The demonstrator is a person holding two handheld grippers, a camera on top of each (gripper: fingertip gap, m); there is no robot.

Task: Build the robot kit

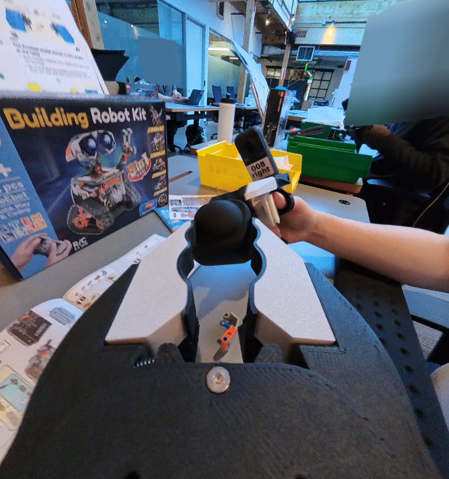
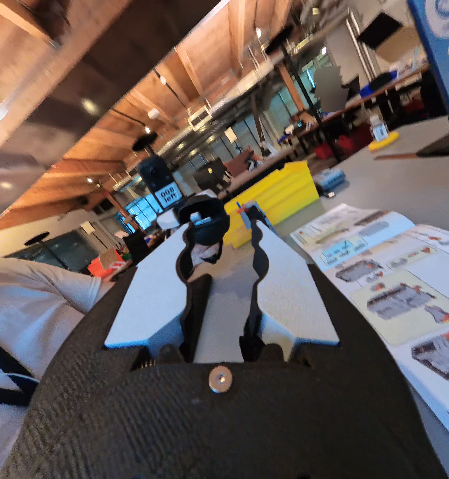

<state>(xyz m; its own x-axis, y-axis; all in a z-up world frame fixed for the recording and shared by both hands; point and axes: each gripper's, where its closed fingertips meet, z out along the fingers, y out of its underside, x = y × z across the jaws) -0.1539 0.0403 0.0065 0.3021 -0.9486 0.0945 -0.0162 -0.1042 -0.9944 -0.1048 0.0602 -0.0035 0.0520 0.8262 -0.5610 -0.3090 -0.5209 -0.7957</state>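
A small brick assembly [image 1: 227, 334] of orange, grey and blue pieces sits on the grey table [image 1: 49, 285], low between the fingers of my left gripper [image 1: 222, 248], which is open and empty. The right gripper's black body [image 1: 222, 230] faces me just beyond my fingertips, held by a hand [image 1: 295, 220]. In the right wrist view, my right gripper [image 2: 222, 225] is open and empty, tilted. The same small assembly [image 2: 245, 211] shows just past its right fingertip. The left gripper [image 2: 204, 223] faces it close ahead.
A robot kit box [image 1: 75, 168] stands at the left. An open instruction booklet [image 1: 36, 350] lies beneath my left gripper and to the right in the right wrist view [image 2: 386, 272]. A yellow bin [image 1: 218, 166] and a green bin [image 1: 329, 160] stand behind. A forearm [image 1: 373, 246] crosses from the right. The gap from one gripper's tips to the other's is roughly 6 cm.
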